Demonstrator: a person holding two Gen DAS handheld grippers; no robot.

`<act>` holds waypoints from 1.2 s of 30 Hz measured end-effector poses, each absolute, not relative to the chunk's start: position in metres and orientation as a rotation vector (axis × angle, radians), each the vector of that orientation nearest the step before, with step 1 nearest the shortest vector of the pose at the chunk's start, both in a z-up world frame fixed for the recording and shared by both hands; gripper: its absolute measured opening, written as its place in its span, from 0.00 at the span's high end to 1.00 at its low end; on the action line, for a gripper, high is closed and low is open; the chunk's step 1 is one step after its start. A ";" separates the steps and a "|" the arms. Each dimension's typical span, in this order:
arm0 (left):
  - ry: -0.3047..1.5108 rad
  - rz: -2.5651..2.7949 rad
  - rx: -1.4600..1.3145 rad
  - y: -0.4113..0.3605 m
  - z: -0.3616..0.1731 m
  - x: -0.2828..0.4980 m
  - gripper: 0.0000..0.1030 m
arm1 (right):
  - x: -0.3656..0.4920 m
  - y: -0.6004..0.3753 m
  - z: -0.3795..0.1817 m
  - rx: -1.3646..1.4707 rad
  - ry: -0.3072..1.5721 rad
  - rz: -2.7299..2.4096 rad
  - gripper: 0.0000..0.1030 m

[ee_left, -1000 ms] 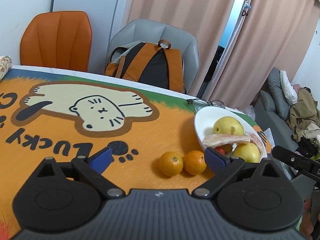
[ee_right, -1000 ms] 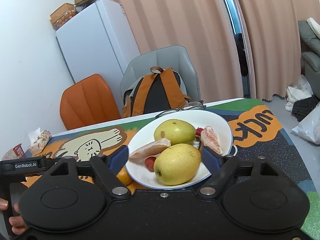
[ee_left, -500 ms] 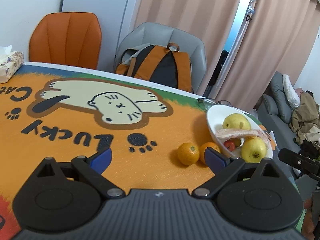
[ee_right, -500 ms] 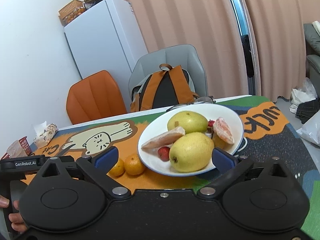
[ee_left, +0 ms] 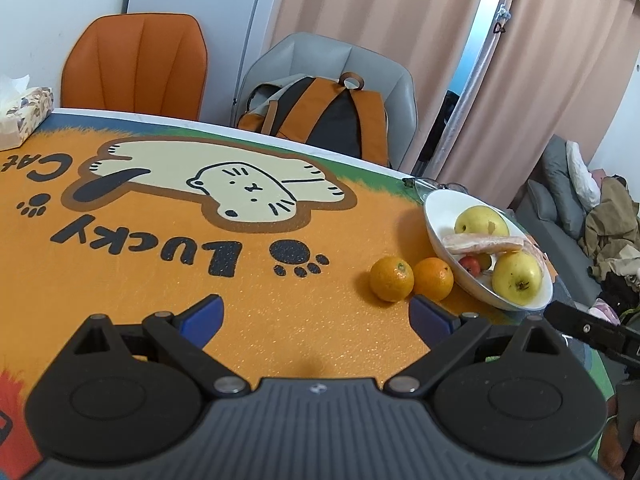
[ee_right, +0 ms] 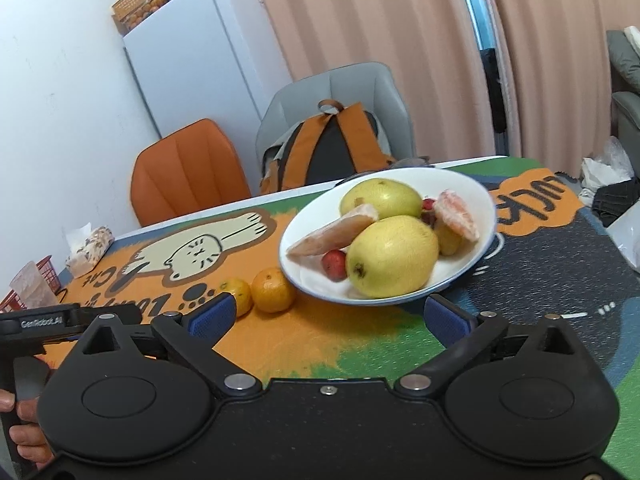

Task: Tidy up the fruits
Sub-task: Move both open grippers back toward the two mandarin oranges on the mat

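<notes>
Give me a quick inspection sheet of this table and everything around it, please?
Surface: orange cartoon-cat table mat.
Job's things: white round plate holding two yellow-green pears, pink citrus segments and small red fruits; two small oranges on the mat beside the plate.
Clutter: patterned tissue box, eyeglasses, red wire basket.
Grippers: left gripper open, empty; right gripper open, empty.
Cables: nothing seen.
Surroundings: orange chair, grey chair with orange-black backpack, white fridge, curtains.
</notes>
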State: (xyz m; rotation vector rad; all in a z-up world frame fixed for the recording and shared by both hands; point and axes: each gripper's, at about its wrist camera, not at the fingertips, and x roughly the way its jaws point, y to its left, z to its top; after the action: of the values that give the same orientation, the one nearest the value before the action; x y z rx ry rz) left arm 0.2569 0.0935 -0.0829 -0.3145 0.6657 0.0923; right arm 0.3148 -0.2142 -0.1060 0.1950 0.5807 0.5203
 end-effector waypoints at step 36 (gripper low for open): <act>0.736 -0.049 -0.312 0.053 -0.113 0.339 0.38 | 0.351 -0.174 -0.126 0.216 0.705 0.606 0.54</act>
State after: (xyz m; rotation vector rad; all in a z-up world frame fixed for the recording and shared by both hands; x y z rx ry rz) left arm 0.3392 0.0535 -0.1126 -0.3119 0.7364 -0.0488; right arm 0.3512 -0.1741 -0.1265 0.2158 0.7052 0.6064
